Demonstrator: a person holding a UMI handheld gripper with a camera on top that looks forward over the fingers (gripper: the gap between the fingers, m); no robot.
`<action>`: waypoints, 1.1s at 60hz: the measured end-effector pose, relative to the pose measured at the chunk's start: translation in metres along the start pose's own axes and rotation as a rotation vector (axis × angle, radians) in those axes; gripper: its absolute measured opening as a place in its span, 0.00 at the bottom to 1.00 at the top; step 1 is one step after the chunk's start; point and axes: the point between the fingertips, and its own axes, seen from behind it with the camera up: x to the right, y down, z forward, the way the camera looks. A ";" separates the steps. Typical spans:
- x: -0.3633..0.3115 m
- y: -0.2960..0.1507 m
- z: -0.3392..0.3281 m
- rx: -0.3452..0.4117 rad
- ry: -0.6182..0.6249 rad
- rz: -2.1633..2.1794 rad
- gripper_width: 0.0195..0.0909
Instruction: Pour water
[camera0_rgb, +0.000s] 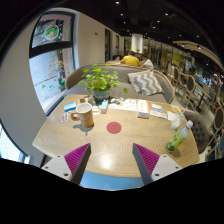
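Fingers (108, 160) stood wide apart, nothing between them, their magenta pads (76, 156) facing inward, well short of everything on the table (60, 135). That open, held-back stance looked like the start of an approach, with no grip yet made.

Beyond the fingers and to the left stood a brown cup (85, 115), the likeliest vessel for the water, upright and apart from its neighbours. A red coaster (114, 127) lay on the wood near the middle, perhaps marking where a cup should sit. A plant (100, 80) sat at the far edge, with papers (70, 106) around it. A green thing (175, 143) lay by the right edge, close to the right finger.

Much stayed unclear: whether the cup held water could not be told, nor what the pale shapes (176, 121) on the right were. No second vessel to pour into was plainly visible. The table's near edge was cut off behind the fingers. A sofa (150, 85) stood behind.
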 end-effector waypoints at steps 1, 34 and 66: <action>0.025 0.013 0.002 -0.003 0.003 0.001 0.92; 0.343 0.082 0.095 0.093 0.163 0.110 0.92; 0.370 0.052 0.179 0.214 0.137 0.118 0.39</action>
